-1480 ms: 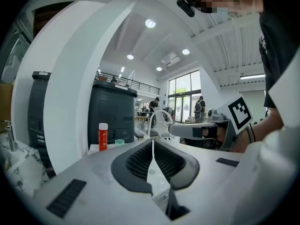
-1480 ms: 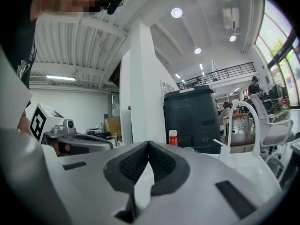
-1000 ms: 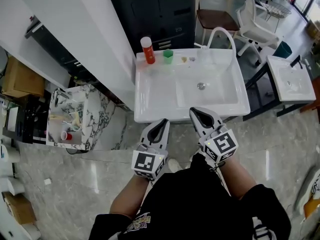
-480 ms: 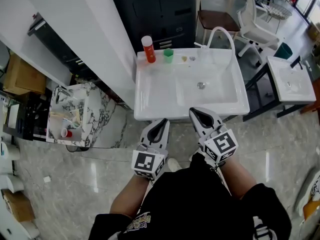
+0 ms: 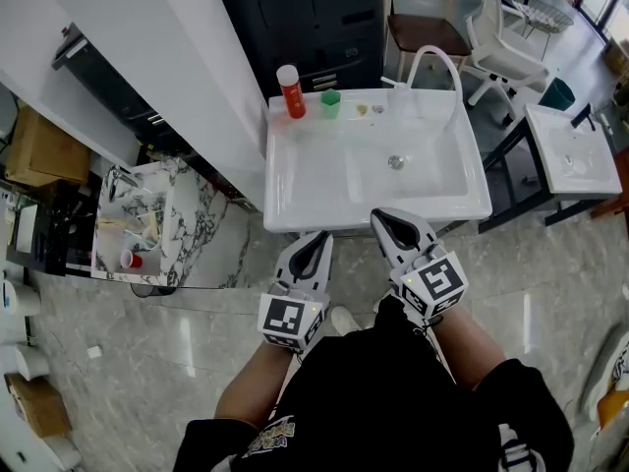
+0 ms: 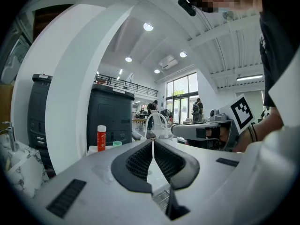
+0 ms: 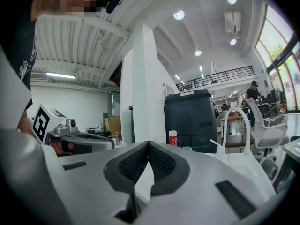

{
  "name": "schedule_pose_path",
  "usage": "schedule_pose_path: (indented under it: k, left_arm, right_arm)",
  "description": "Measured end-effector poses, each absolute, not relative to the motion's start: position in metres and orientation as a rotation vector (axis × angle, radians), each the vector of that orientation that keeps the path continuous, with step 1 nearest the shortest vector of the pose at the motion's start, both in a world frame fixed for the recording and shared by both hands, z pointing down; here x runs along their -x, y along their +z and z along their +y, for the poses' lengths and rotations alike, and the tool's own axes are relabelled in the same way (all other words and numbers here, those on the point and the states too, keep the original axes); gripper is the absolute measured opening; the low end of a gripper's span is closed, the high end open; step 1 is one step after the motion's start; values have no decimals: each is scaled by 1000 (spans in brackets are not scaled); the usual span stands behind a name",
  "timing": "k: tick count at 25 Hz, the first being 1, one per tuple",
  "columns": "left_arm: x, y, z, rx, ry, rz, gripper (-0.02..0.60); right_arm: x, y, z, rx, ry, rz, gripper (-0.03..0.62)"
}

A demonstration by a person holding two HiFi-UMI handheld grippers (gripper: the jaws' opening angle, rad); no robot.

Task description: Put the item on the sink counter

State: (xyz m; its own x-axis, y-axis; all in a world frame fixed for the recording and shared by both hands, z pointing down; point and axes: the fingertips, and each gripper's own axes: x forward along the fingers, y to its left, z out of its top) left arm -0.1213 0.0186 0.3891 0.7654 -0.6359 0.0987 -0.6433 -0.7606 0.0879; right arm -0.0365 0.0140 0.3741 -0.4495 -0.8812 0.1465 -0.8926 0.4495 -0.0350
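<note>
A white sink counter (image 5: 295, 190) stands ahead of me, its basin on the right under a curved white faucet (image 5: 435, 62). Along its back edge stand an orange bottle with a white cap (image 5: 290, 92), a small green cup (image 5: 330, 103) and two tiny items (image 5: 370, 109). My left gripper (image 5: 317, 241) is shut and empty, held just short of the counter's front edge. My right gripper (image 5: 385, 220) is shut and empty too, its tip over that front edge. The orange bottle (image 6: 101, 137) shows in the left gripper view and, as the orange bottle (image 7: 173, 138), in the right gripper view.
A tall white partition (image 5: 167, 77) and a black cabinet (image 5: 305, 18) stand behind the sink. A marble-topped stand (image 5: 138, 226) with clutter is at the left. A second white sink (image 5: 575, 155) and a white chair (image 5: 506, 37) are at the right. The floor is glossy tile.
The view has crept slightly toward the sink; the counter sits a little higher in frame. Both grippers keep their pose, shut and empty.
</note>
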Motion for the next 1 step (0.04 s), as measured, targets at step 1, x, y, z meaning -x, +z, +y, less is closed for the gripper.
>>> schedule_pose_path:
  k: [1]
  left_arm:
    - [121, 390, 19, -2843, 96, -1034, 21]
  right_arm:
    - [36, 374, 14, -1588, 161, -2582, 54]
